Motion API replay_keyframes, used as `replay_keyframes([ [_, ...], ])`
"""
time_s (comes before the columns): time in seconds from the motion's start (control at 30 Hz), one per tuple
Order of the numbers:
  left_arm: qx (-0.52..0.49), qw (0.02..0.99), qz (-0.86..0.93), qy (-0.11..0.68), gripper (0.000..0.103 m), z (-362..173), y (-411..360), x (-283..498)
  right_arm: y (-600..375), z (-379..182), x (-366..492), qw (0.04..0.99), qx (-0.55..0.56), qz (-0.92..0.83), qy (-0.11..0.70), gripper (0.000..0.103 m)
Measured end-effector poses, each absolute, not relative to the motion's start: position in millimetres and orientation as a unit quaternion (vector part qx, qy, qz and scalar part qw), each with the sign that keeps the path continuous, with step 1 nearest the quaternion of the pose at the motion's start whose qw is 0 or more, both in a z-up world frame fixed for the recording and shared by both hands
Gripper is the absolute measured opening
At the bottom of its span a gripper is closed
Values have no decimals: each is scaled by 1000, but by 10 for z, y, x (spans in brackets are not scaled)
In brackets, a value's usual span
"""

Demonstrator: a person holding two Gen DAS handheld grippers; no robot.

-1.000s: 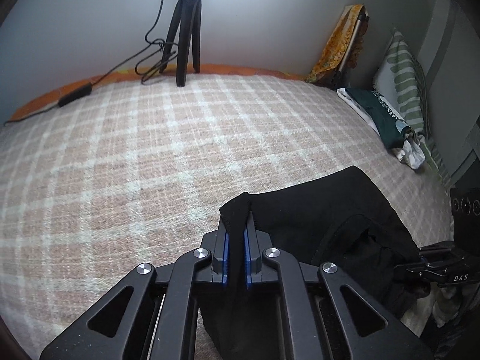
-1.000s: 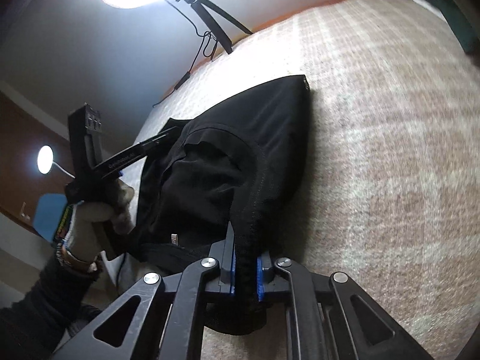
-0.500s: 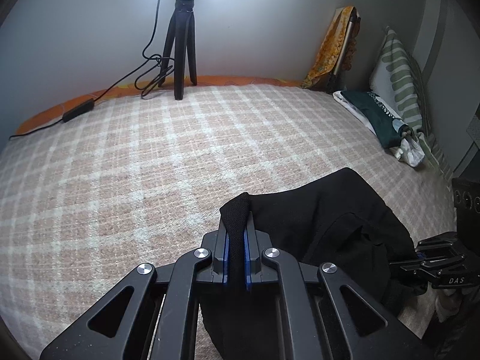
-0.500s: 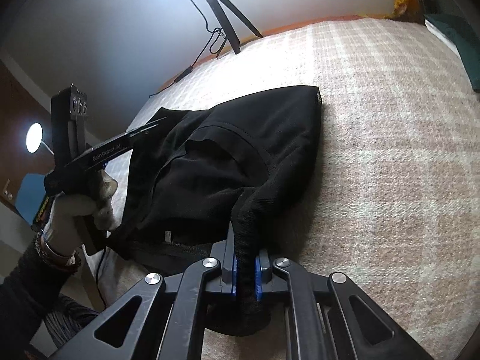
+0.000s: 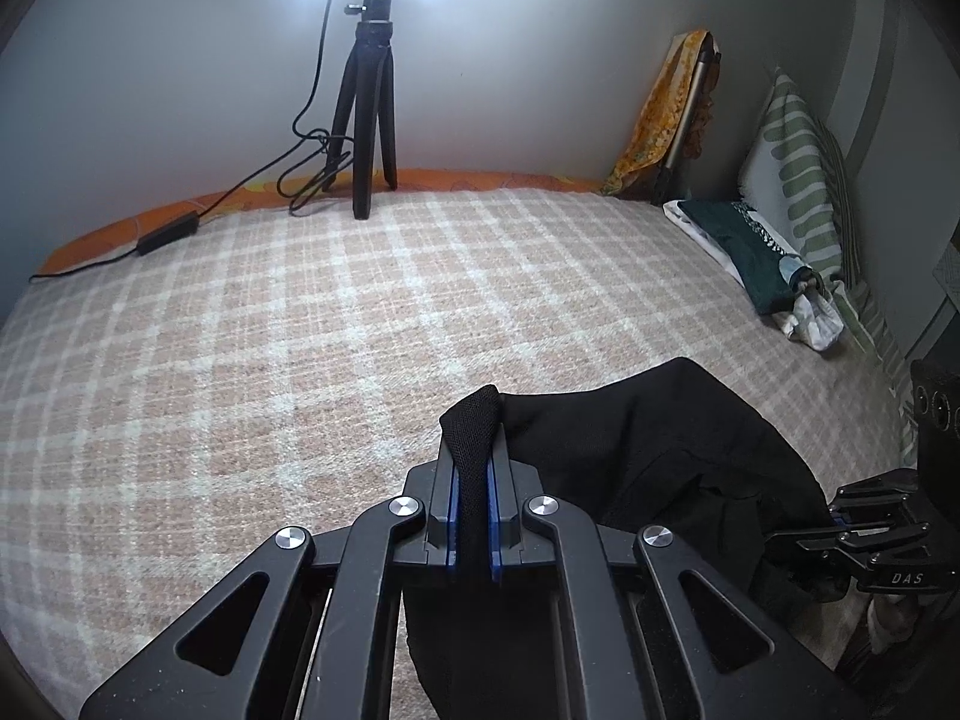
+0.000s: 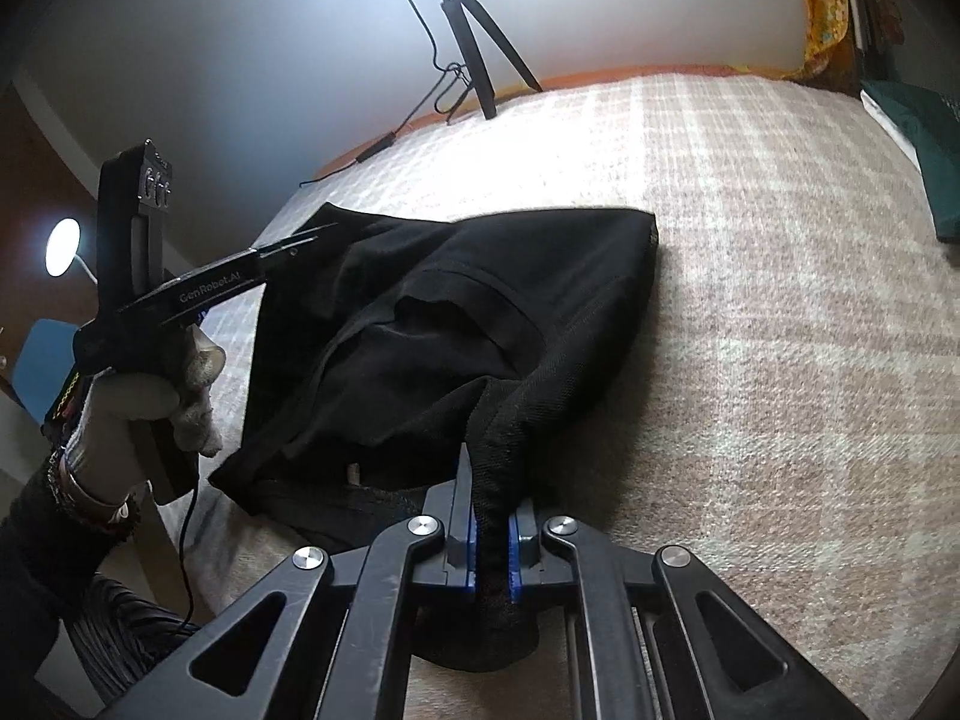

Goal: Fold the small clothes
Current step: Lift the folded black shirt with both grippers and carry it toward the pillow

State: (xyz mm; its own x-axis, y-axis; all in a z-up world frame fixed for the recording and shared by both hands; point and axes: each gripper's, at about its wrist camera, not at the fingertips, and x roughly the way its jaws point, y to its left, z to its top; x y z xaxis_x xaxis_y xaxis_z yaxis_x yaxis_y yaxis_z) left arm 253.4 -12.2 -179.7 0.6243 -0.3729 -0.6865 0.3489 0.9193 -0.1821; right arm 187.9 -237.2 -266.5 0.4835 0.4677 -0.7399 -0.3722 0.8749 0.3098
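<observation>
Black garment (image 5: 648, 450) before tripod (image 5: 367, 120), pillow (image 5: 798, 192)

Black claw (image 5: 472, 516) — blue pads, silver screws

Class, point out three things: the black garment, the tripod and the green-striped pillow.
black garment (image 6: 456, 324): right wrist view, on its crumpled middle.
tripod (image 5: 363, 138): left wrist view, front leg.
green-striped pillow (image 5: 798, 180): left wrist view, its face.

The garment (image 5: 660, 438) lies on the blanket (image 5: 240, 360), a tripod (image 5: 366, 120) behind it by the wall, folded clothes (image 5: 756, 252) to its right, seemingly against a pillow (image 5: 798, 180).
</observation>
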Motion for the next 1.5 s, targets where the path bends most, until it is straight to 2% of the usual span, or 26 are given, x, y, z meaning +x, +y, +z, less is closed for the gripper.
replay_keyframes([
  [0.43, -9, 906, -205, 370, 5, -1534, -344, 2450, -2264, -2368, 1615, 881, -40, 227, 412, 4],
  [1.1, 9, 906, -252, 339, 5, -1091, -1257, 2572, -3044, -1979, 1526, 903, -9, 190, 384, 4],
  [1.5, 10, 902, -291, 318, 5, -866, -2119, 2942, -4098, -1639, 1761, 920, 8, 152, 362, 4],
])
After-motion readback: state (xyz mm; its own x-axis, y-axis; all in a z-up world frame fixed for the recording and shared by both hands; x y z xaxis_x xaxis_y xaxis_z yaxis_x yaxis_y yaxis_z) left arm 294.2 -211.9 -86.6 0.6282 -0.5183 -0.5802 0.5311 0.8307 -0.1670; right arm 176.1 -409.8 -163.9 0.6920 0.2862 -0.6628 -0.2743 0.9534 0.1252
